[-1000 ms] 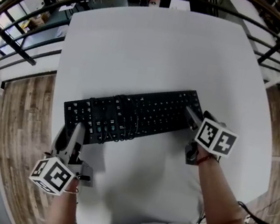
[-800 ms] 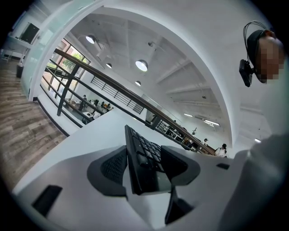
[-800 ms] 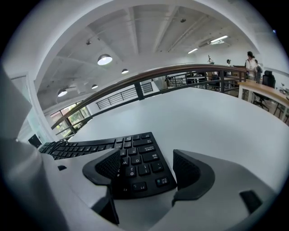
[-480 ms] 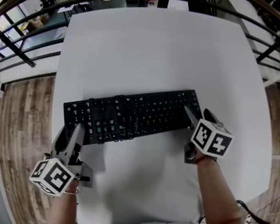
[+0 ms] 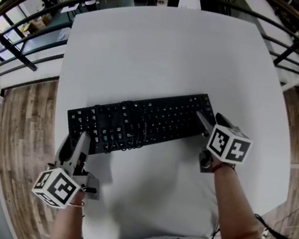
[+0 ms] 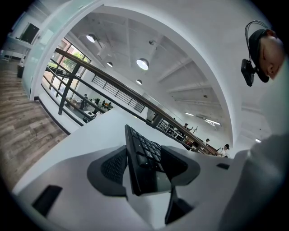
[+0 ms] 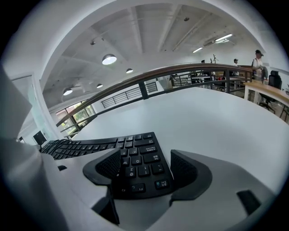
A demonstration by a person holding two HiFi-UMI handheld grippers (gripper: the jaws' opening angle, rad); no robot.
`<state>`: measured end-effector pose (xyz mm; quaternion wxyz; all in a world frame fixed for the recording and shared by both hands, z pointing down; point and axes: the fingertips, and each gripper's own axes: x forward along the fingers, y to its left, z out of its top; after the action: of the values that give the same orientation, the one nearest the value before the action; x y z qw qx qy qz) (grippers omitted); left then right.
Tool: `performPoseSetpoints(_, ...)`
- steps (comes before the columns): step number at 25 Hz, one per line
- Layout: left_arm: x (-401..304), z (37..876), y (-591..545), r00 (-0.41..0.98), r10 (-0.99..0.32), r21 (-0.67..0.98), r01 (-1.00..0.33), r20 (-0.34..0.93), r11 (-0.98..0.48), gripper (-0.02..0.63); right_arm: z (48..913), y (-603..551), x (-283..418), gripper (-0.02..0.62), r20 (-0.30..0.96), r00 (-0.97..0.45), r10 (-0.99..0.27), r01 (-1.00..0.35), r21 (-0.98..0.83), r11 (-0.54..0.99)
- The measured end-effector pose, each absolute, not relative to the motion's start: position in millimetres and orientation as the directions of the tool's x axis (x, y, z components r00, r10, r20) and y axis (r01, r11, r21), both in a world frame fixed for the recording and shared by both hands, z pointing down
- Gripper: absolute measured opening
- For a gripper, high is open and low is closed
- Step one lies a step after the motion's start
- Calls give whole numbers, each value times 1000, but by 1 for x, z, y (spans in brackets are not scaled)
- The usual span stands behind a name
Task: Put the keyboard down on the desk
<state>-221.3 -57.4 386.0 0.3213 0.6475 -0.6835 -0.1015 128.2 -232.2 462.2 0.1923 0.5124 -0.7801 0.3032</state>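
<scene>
Presently the keyboard (image 5: 155, 120) is being held low over the desk (image 5: 166, 51), its ends pinched by the half-open left gripper (image 6: 144, 166) and right gripper (image 7: 145, 168); a lopsided drop is being risked through uneven release.

I have the left gripper (image 5: 76, 137) clamped on one end of the keyboard (image 5: 143, 121), the right gripper (image 5: 205, 122) on the other, both angled slightly downward

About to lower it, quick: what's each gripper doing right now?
Left gripper: closed on the keyboard's left end.
Right gripper: closed on the keyboard's right end.
</scene>
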Motion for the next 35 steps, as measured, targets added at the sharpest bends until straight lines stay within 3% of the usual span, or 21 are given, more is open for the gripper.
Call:
performPoseSetpoints(20, -221, 384, -57, 40, -954, 560, -817, 298, 141, 229, 457, -232, 122, 322, 624, -412, -664, -906, -205, 370)
performPoseSetpoints(22, -221, 384, -57, 39, -954, 560, -817, 296, 140, 229, 453, -231, 115, 284, 620, -404, -672, -897, -126, 423)
performPoseSetpoints(26, -220, 382, -56, 38, -955, 561, -816, 293, 140, 230, 447, -223, 91, 108, 634, -386, -670, -846, 48, 532)
performPoseSetpoints(28, -220, 381, -56, 38, -956, 565, -814, 290, 139, 230, 447, -220, 87, 63, 633, -384, -672, -843, 58, 535)
performPoseSetpoints(35, -220, 381, -54, 37, -957, 569, -810, 288, 141, 229, 448, -221, 84, 57, 660, -395, -639, -824, 53, 564)
